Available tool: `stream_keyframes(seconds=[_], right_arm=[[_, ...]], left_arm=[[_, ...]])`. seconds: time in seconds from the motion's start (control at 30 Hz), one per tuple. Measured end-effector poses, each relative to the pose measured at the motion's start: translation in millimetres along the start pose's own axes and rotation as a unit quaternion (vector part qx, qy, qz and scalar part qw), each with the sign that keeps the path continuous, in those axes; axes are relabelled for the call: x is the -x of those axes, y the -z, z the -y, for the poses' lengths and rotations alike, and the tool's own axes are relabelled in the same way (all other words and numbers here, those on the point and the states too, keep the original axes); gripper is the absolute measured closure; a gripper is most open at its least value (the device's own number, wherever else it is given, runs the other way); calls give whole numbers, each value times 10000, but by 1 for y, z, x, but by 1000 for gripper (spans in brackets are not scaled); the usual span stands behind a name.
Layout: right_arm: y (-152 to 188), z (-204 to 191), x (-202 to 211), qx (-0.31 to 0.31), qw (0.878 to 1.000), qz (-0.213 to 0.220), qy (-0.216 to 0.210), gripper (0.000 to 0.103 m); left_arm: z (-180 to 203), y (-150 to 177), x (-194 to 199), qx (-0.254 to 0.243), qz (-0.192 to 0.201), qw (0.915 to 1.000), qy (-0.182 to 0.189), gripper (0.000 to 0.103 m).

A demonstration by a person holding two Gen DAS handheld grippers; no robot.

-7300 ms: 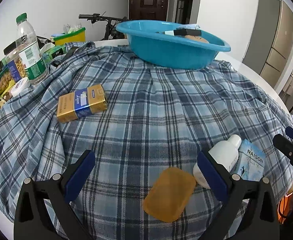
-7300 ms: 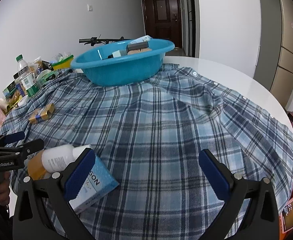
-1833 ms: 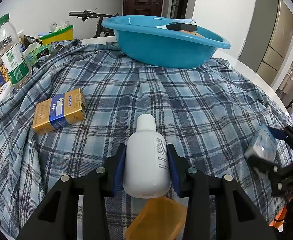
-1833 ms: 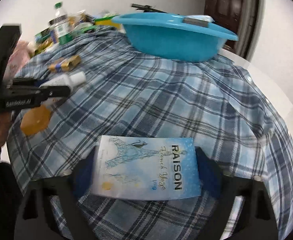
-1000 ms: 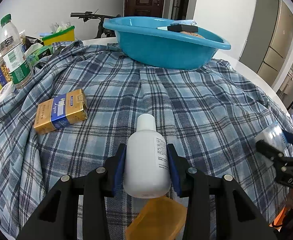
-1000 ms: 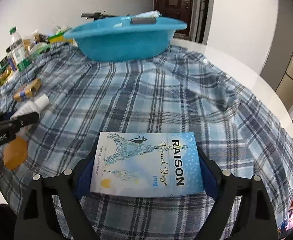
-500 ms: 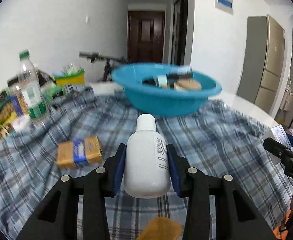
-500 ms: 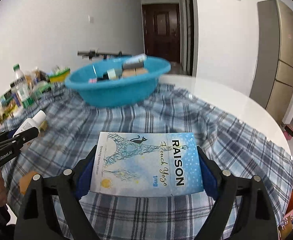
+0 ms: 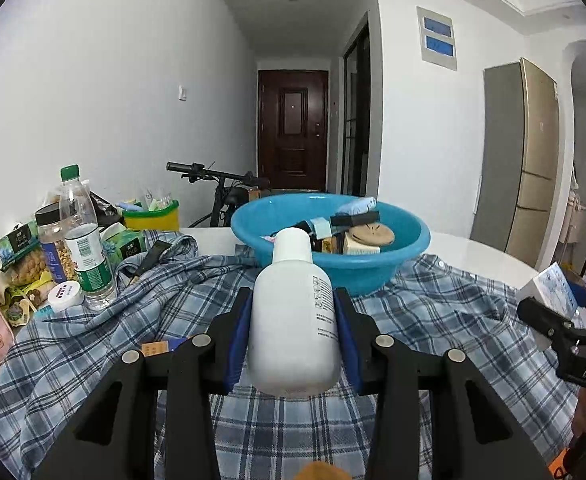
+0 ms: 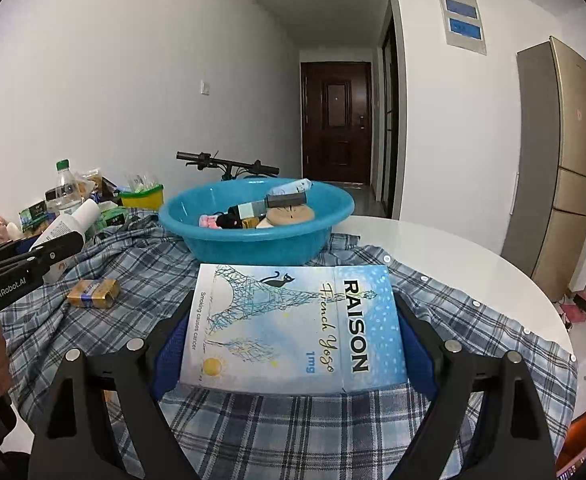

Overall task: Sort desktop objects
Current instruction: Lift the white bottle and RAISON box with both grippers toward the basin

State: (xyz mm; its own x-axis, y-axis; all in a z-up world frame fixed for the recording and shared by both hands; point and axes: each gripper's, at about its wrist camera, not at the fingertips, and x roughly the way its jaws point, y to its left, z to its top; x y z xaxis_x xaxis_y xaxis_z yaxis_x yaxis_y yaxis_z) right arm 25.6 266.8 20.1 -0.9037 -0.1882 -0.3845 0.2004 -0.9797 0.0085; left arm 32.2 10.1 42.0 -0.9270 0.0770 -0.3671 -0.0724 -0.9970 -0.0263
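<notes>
White bottle [image 9: 293, 316] — plain plastic, white cap, small print down one side; clamped between the blue pads of the left gripper [image 9: 293, 312], cap pointing forward toward the basin, held above the cloth.

Blue carton [image 10: 297, 328] — printed "RAISON French Yogo", an Eiffel tower sketch and a black cat (a smoking warning runs along one edge); held flat, face up, between the blue pads of the right gripper [image 10: 293, 332], whose jaws press on its two long sides. It too is off the cloth, in front of the basin.

Blue basin [image 10: 253, 240] — round plastic, resting on the plaid cloth beyond both grippers. Contents: a round wooden lid, a black bar-shaped item, a pale tube leaning on the far rim, a pink piece, a small teal-labelled box.

Gold-and-blue pack [image 10: 93, 293] — lying on the cloth, left of the carton, well apart from the basin.

Orange piece [image 9: 319, 472] — only its top edge shows at the bottom of the left wrist view.

Plaid cloth [image 10: 473, 320] — a blue checked shirt, buttons visible, spread over a white round table [image 10: 453, 248].

Clutter at the table's left edge — a green-capped water bottle [image 9: 83, 240], a jar of nuts [image 9: 53, 248], snack bags, a yellow-green tub [image 9: 151, 216].

Beyond: a bicycle handlebar [image 9: 213, 174] and a dark door [image 9: 293, 128].
</notes>
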Motion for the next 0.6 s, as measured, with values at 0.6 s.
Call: stream_keyframes(seconds=[0.6], right_arm=[[-8, 0, 17, 84, 9997, 208, 76, 16]], left_arm=[[3, -9, 11, 7, 79, 10000, 54, 61]])
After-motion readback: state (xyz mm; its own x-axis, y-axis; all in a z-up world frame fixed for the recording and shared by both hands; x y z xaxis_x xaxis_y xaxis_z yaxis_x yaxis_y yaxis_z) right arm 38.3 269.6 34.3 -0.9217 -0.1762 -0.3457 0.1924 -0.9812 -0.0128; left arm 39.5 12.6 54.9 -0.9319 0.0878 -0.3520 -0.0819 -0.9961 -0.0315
